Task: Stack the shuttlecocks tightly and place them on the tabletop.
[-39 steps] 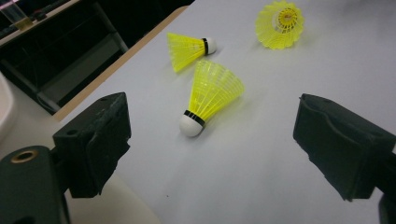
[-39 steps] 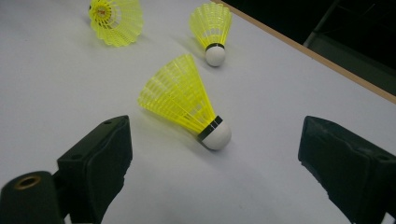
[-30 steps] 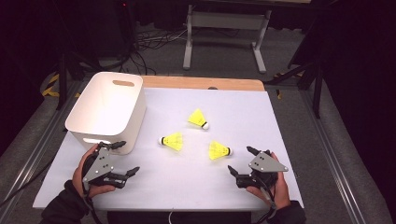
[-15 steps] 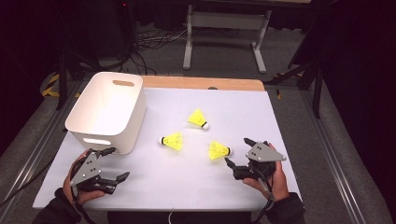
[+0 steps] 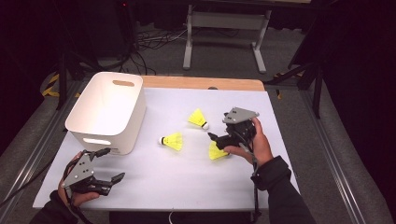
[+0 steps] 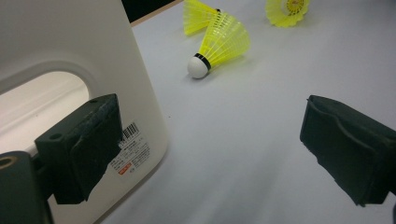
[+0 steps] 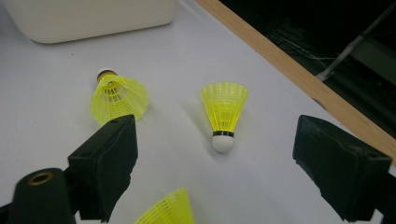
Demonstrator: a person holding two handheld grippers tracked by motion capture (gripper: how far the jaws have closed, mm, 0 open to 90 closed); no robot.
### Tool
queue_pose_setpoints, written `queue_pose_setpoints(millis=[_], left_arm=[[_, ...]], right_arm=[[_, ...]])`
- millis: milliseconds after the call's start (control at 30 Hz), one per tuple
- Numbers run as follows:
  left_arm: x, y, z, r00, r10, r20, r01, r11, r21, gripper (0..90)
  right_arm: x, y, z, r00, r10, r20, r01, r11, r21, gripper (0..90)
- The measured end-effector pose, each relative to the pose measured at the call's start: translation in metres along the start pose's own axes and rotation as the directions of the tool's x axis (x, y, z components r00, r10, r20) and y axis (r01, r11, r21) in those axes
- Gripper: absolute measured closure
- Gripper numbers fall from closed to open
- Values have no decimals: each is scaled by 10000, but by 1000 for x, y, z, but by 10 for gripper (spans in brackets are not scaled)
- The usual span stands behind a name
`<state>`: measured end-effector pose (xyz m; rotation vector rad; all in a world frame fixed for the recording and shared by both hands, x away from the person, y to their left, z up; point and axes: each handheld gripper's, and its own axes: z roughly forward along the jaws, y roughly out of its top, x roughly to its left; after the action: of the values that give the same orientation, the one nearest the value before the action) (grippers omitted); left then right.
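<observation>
At about eight o'clock on the white table [image 5: 187, 186] in the high view, the left gripper [image 5: 106, 164] is held just beside the near corner of the white bin [image 5: 106, 111]; its jaws are spread wide and nothing is held between them, and in the left gripper view the bin's wall with its barcode label [image 6: 130, 151] is seen just behind the left jaw. Near the table's centre lies the middle shuttlecock [image 5: 172, 141], on its side with its white cork pointing to nine o'clock toward the bin. At about one o'clock from it lies the far shuttlecock [image 5: 198, 119], cork pointing to four o'clock. At four o'clock from the centre the near shuttlecock [image 5: 215, 151] is seen, partly covered by the right gripper [image 5: 218, 142], whose jaws are likewise fully parted and empty; in the right gripper view the far shuttlecock [image 7: 223, 114] is framed between the jaws, while the near one's skirt [image 7: 168, 210] shows at the bottom edge. These shuttlecocks are judged to be very light, with a thin plastic skirt that would flex and could be crushed under a hard squeeze, and liable to roll on the smooth surface. A gentle hold is best taken at the firm cork, or low on the skirt just above its dark band.
</observation>
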<state>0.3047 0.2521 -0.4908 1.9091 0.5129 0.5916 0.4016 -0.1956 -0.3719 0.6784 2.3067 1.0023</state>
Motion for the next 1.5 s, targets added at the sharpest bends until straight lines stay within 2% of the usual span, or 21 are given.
queue_pose_setpoints(millis=[133, 200, 233, 300, 400, 467, 500, 567, 600, 700, 767, 867, 900, 933, 1033, 1167, 1267, 1300, 1333, 1433, 1500], left_arm=[[0, -1, 0, 10000, 46, -13, -46, 10000, 10, 67], [0, -1, 0, 10000, -7, 3, 7, 10000, -5, 67], [0, -1, 0, 10000, -13, 19, 13, 10000, -18, 67], [0, -1, 0, 10000, -21, 69, 21, 10000, 6, 69], [-1, -1, 1, 9999, 103, 59, -103, 9999, 61, 68], [-1, -1, 0, 9999, 105, 80, -105, 9999, 33, 68], [-1, -1, 0, 9999, 105, 80, -105, 9999, 33, 68], [-1, -2, 0, 9999, 79, 69, -79, 10000, 2, 68], [-1, -2, -1, 9999, 91, 88, -91, 10000, -26, 68], [0, -2, -2, 9999, 93, 124, -92, 9999, -89, 68], [0, -2, -1, 9998, 95, 159, -94, 9999, -107, 68], [-2, -1, -1, 9995, 306, 62, -306, 9995, -1, 70], [-3, -1, -1, 9994, 309, 129, -309, 9995, -1, 71], [-3, -1, -1, 9993, 352, 140, -353, 9994, 12, 71], [-4, -1, -1, 9992, 320, 220, -320, 9995, -20, 72], [-3, -1, -1, 9992, 330, 242, -330, 9995, -12, 72], [-3, -1, 0, 9991, 313, 272, -312, 9995, -12, 74], [-2, -1, 0, 9992, 294, 285, -294, 9996, -5, 74], [-2, -1, 0, 9992, 296, 283, -297, 9996, 12, 74], [-2, -1, 0, 9993, 234, 276, -234, 9997, 2, 77], [-2, -1, 0, 9993, 247, 278, -248, 9997, 6, 78]], right_arm=[[-8, 12, 25, 9999, 3, -138, 4, 9989, 467, 149], [-13, 19, 47, 9983, 263, -523, -214, 9955, 918, 149], [-13, 19, 47, 9983, 263, -523, -214, 9955, 918, 149], [-16, 25, 61, 9981, 225, -577, -156, 9928, 1184, 149], [-23, 34, 81, 9958, 586, -697, -469, 9860, 1598, 151], [-27, 39, 98, 9973, 464, -577, -340, 9792, 2003, 152], [-27, 39, 98, 9973, 464, -577, -340, 9792, 2003, 152], [-30, 41, 112, 9956, 647, -674, -462, 9680, 2468, 152], [-33, 42, 125, 9960, 740, -502, -571, 9584, 2795, 152], [-34, 42, 135, 9952, 789, -577, -578, 9509, 3039, 149], [-35, 41, 147, 9936, 885, -703, -593, 9377, 3424, 146], [-35, 40, 158, 9936, 817, -779, -467, 9258, 3751, 154], [-34, 40, 165, 9945, 739, -744, -379, 9146, 4026, 158], [-34, 40, 165, 9945, 739, -744, -379, 9146, 4026, 158], [-34, 37, 175, 9949, 760, -661, -397, 8990, 4362, 185], [-35, 34, 179, 9931, 927, -719, -513, 8944, 4443, 203], [-35, 31, 184, 9902, 1071, -901, -541, 8865, 4596, 290], [-35, 31, 184, 9894, 1091, -962, -530, 8865, 4597, 342], [-35, 31, 184, 9894, 1091, -962, -530, 8865, 4597, 342], [-34, 32, 183, 9899, 1005, -995, -457, 8932, 4472, 442], [-34, 33, 180, 9884, 1091, -1056, -543, 9035, 4252, 454]])
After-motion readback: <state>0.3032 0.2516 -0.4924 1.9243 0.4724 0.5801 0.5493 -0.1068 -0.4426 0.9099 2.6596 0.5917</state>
